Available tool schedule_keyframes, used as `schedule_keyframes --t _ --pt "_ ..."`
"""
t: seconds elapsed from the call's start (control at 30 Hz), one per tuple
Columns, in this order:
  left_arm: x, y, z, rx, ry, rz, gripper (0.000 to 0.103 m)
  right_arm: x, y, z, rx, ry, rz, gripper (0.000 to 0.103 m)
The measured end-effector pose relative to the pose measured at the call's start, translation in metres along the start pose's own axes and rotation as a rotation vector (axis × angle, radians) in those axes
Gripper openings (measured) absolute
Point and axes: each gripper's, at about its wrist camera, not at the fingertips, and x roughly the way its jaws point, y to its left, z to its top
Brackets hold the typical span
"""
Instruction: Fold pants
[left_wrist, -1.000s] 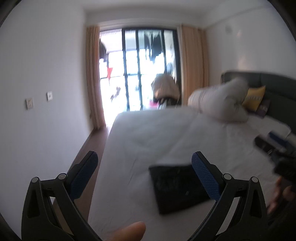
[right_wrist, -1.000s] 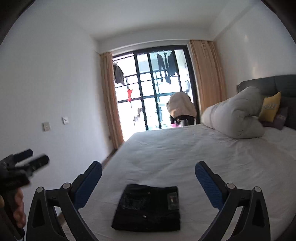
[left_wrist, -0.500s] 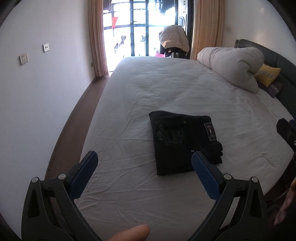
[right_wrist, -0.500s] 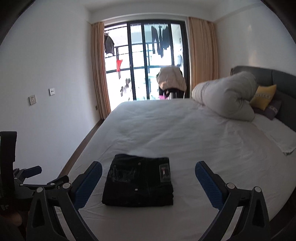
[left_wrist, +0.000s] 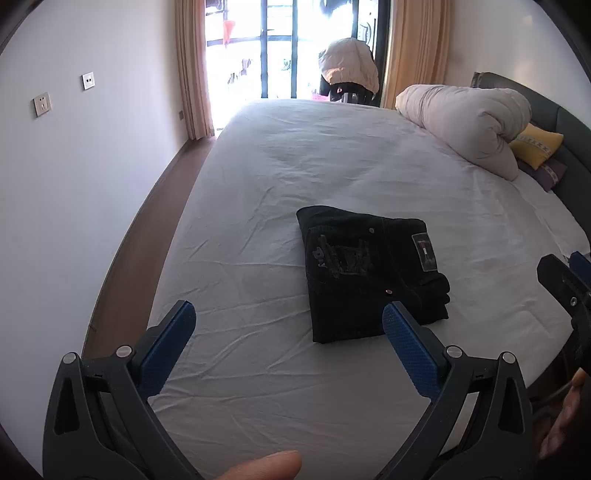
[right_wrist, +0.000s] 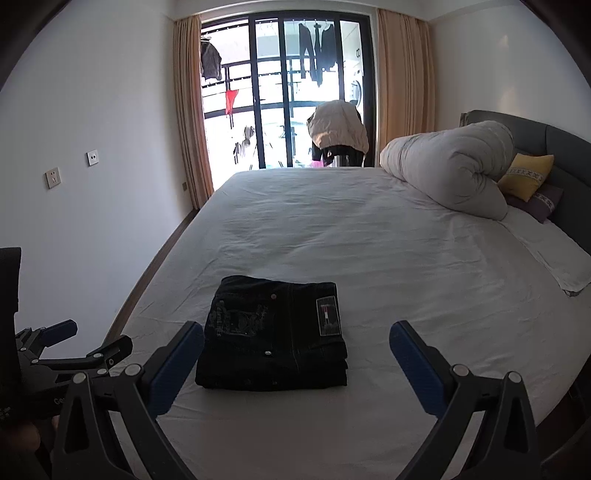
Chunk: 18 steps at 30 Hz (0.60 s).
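Observation:
Black pants (left_wrist: 369, 273) lie folded into a compact rectangle on the white bed sheet (left_wrist: 295, 177), with a pocket print and a waist patch facing up. They also show in the right wrist view (right_wrist: 275, 336). My left gripper (left_wrist: 288, 317) is open and empty, held above the bed's near edge, short of the pants. My right gripper (right_wrist: 295, 338) is open and empty, held back from the pants. The left gripper (right_wrist: 70, 339) shows at the left edge of the right wrist view. The right gripper (left_wrist: 565, 280) shows at the right edge of the left wrist view.
A rolled white duvet (right_wrist: 450, 170) and a yellow pillow (right_wrist: 526, 175) lie at the bed's far right by the grey headboard (right_wrist: 554, 144). A wall (left_wrist: 74, 166) and a strip of wood floor (left_wrist: 147, 221) run along the left. A glass balcony door (right_wrist: 288, 92) stands behind.
Both grippers have tilted down and steadied, so the folded pants and bed now sit higher and fuller in view. The pants have not moved. Both grippers stay open.

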Motion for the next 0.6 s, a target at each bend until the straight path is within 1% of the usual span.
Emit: schedule_keyframes --t 0.27,0.6 --pt "0.0034 -0.0004 -0.0013 -0.003 0.012 0.0 0.103 0.0044 -0.001 -0.0043 -0.001 0.033 -0.013 0.103" --pt "0.0059 -0.0029 -0.0044 -0.006 0.017 -0.003 0.103 0.0079 -0.0008 -0.0064 -0.003 0.052 -0.015 0.103"
